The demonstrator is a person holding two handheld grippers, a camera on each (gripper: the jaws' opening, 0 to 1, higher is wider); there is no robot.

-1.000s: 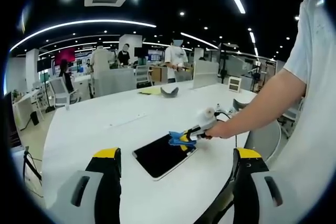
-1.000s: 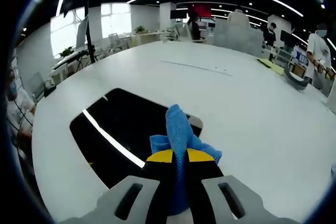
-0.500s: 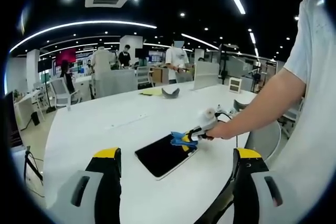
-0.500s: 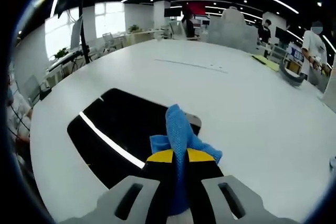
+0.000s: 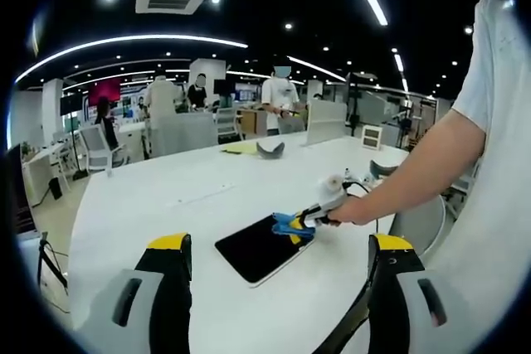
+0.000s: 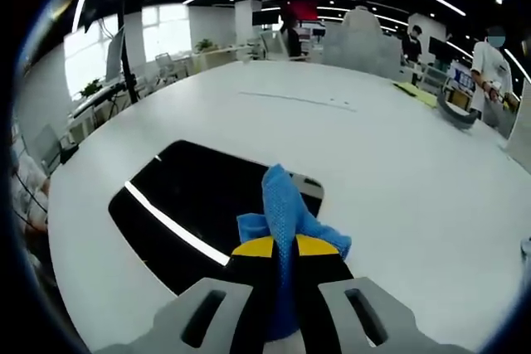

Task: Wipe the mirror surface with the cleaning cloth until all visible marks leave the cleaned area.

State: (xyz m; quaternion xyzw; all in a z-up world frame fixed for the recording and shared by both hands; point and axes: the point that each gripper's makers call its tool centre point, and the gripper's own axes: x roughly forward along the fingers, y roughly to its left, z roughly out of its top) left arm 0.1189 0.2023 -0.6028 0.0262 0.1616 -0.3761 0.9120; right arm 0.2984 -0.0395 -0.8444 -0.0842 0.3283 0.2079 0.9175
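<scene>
Left gripper (image 5: 270,288): jaws wide apart, empty, raised well back from the mirror (image 5: 257,248) lying ahead on the white table (image 5: 166,192). Right gripper (image 6: 280,250): clamped shut on the blue cleaning cloth (image 6: 284,209), cloth tip at the mirror's (image 6: 195,196) near-right corner. Marks too faint to judge. Best wiped in flat, overlapping strokes leftward across the dark glass, with light pressure to avoid sliding the mirror.

The right tool (image 6: 282,246), jaws pinched tight on a blue cleaning cloth (image 6: 286,209), holds it over one corner of a dark mirror (image 6: 199,205) lying flat on a white surface (image 6: 398,180), a bright ceiling light streaked across the glass.
</scene>
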